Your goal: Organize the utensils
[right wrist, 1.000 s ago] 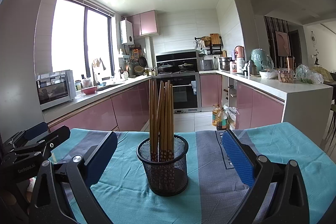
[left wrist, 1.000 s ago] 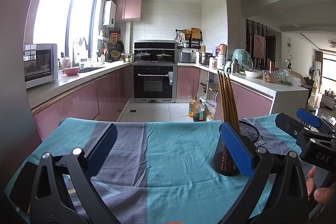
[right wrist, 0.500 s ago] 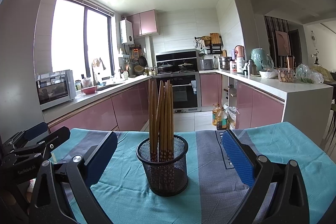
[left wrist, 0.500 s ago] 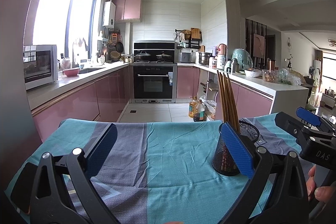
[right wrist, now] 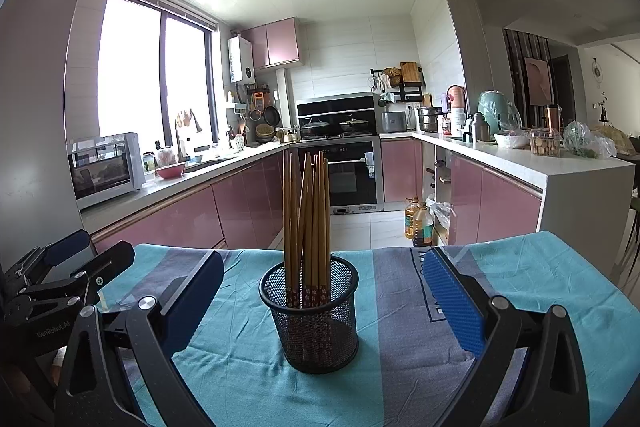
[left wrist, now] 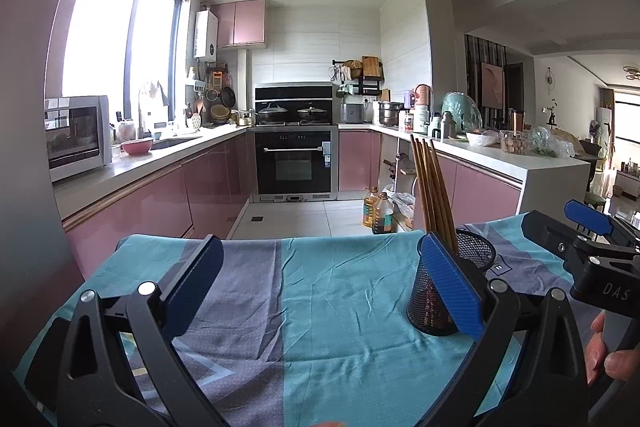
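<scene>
A black mesh holder (right wrist: 310, 315) stands upright on the teal and grey cloth (right wrist: 400, 367). Several brown wooden chopsticks (right wrist: 306, 219) stand in it. My right gripper (right wrist: 322, 303) is open and empty, with the holder just ahead between its blue fingers. My left gripper (left wrist: 320, 283) is open and empty over the bare cloth (left wrist: 320, 307); the holder (left wrist: 432, 307) and chopsticks (left wrist: 434, 195) sit partly behind its right finger (left wrist: 450, 283). The right gripper (left wrist: 592, 259) shows at the right edge of the left wrist view, and the left gripper (right wrist: 56, 287) shows at the left edge of the right wrist view.
The cloth-covered table ends at its far edge (left wrist: 320, 239), with kitchen floor beyond. Pink cabinets, an oven (left wrist: 294, 163) and counters line the room behind. Oil bottles (left wrist: 378, 213) stand on the floor near the right counter.
</scene>
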